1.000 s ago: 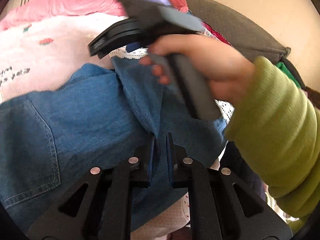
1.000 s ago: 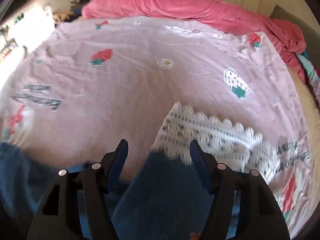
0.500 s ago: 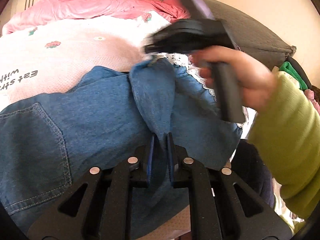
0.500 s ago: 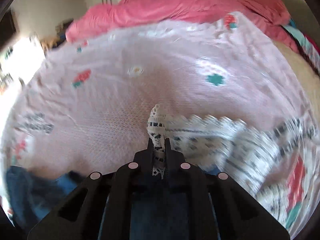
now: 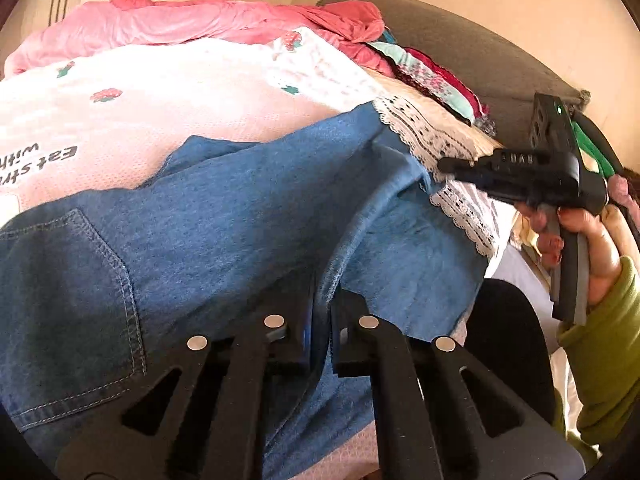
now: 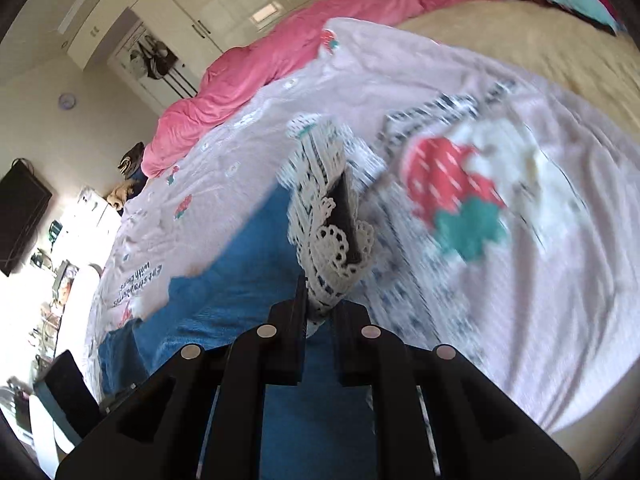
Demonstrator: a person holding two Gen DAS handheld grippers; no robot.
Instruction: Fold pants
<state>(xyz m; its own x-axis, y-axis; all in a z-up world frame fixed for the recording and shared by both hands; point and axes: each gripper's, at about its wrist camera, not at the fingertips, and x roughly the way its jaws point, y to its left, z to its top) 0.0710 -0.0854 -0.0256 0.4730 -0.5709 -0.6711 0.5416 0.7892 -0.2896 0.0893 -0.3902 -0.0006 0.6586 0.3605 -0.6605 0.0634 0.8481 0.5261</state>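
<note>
Denim pants (image 5: pixel 224 232) lie spread over the pink strawberry blanket (image 5: pixel 168 92). My left gripper (image 5: pixel 322 320) is clamped on a denim fold; my right gripper (image 6: pixel 320 308) pinches the lace hem (image 6: pixel 332 248). Risk: lace is thin and loose, so a hard pull may slip it free.

Beyond the denim pants (image 5: pixel 224 232) the pink strawberry blanket (image 5: pixel 168 92) lies bare and flat, open for passing. A heaped pink duvet (image 5: pixel 180 24) blocks the bed's far edge, and piled clothes (image 5: pixel 424 72) against a grey cushion (image 5: pixel 472 52) crowd the right side.
</note>
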